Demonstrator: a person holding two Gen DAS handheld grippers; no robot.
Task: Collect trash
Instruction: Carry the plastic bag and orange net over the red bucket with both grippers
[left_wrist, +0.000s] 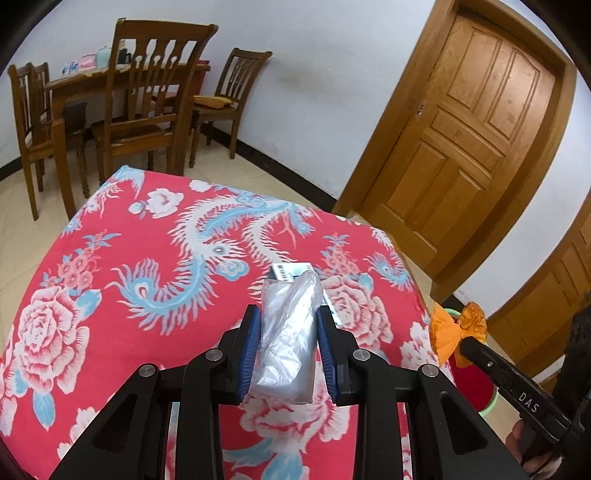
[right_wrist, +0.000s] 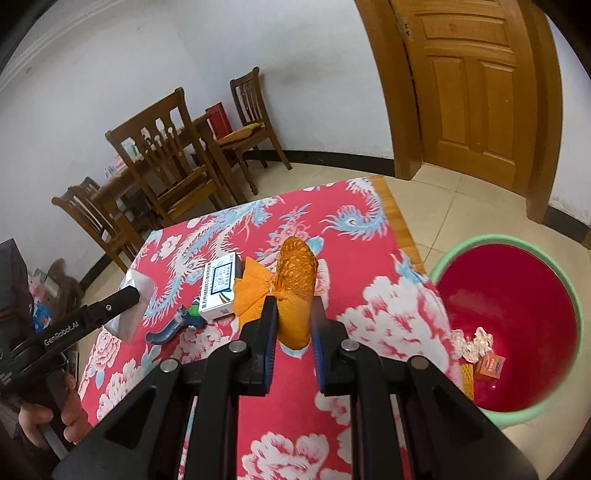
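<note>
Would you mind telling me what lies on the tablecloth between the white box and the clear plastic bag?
In the right wrist view, a blue-and-green plastic item lies between the white box and the clear plastic bag.

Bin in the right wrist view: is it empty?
No. The bin already holds crumpled white paper and a small orange box on its red floor.

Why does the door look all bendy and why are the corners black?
In the left wrist view the fisheye lens bows the wooden door into a curve, and its round edge leaves the corners black. In the right wrist view the door leans and curves too, and the right pad of the right hand-held gripper looks a bit smeared. Both views are evenly lit, with no harsh glare.
</note>
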